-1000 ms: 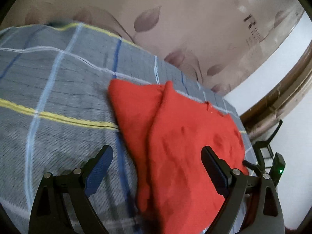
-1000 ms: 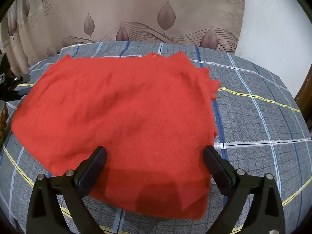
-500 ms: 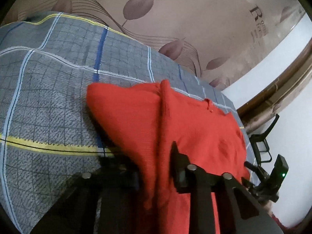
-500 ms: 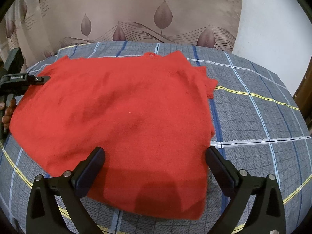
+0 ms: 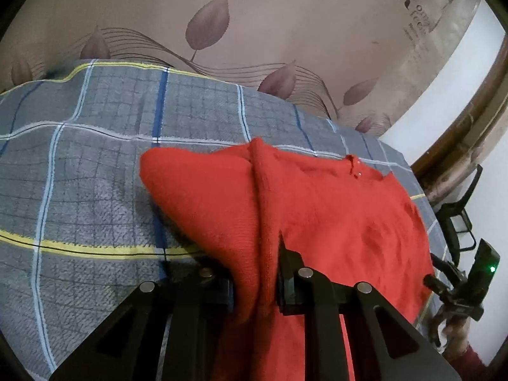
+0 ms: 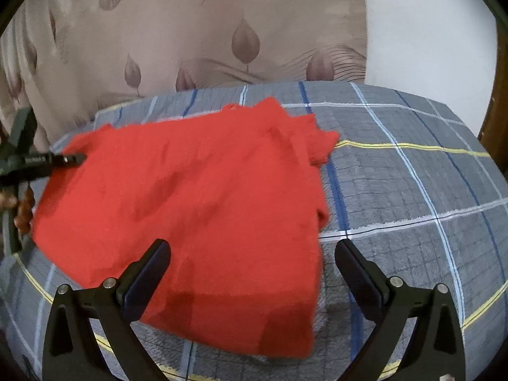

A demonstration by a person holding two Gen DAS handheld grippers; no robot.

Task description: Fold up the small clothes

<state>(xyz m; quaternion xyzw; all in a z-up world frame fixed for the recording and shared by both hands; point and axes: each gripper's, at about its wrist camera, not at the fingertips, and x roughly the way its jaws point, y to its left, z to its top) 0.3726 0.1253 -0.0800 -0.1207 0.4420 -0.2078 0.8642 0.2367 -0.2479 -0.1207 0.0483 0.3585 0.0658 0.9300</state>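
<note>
**Left jaws pinch the red sweater**

A small red knitted sweater [image 6: 190, 209] lies on a bed with a grey checked blanket [image 6: 412, 197]. On the sweater's left side, the left gripper [image 5: 257, 273] has just been closing. Its jaws now pinch a fold of the sweater's left edge, lifted a little off the blanket. At the sweater's near edge, the right gripper [image 6: 252, 266] hangs with its jaws spread wide, holding nothing. A beige leaf-print curtain [image 6: 197, 31] hangs behind the sweater.

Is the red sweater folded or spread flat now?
Partly folded: the red sweater has its sleeves tucked in, while the left gripper pinches up one edge.
</note>
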